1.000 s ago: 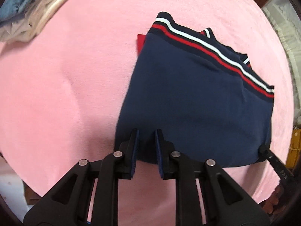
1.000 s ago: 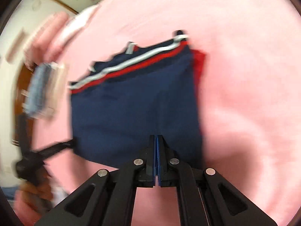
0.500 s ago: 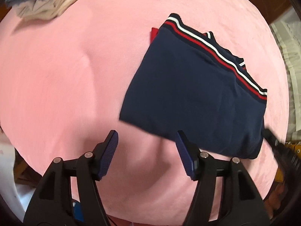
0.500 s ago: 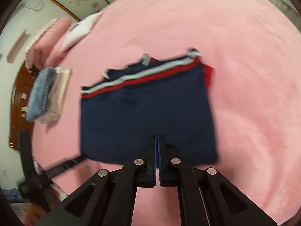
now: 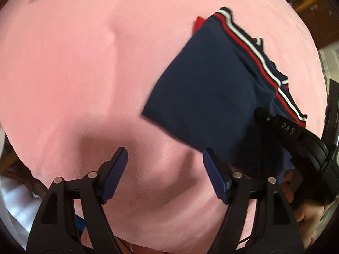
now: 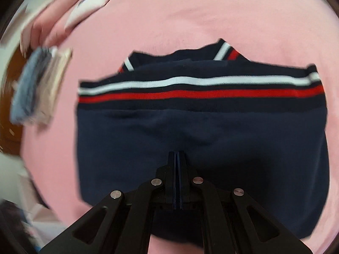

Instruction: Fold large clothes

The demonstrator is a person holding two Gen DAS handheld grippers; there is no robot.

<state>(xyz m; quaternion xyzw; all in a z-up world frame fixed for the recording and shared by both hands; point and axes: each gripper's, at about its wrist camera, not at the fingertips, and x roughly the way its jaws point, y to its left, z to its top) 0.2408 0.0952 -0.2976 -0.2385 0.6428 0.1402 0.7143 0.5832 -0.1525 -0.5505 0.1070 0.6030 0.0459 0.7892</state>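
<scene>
The fingers of the left gripper (image 5: 165, 172) are spreading over the bare pink blanket (image 5: 84, 74), nothing between them. The right gripper (image 6: 176, 155) has its fingers pressed together above the folded navy garment (image 6: 201, 139), which lies on the blanket; folded clothes (image 6: 38, 89) lie far left.

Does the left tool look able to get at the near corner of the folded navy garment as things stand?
Probably yes: the left tool is opening over bare pink blanket, nothing between it and the navy garment corner.

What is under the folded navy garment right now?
The pink bedspread, plus a red layer peeking out at one corner. How far that red layer runs beneath the navy garment is hidden.
</scene>
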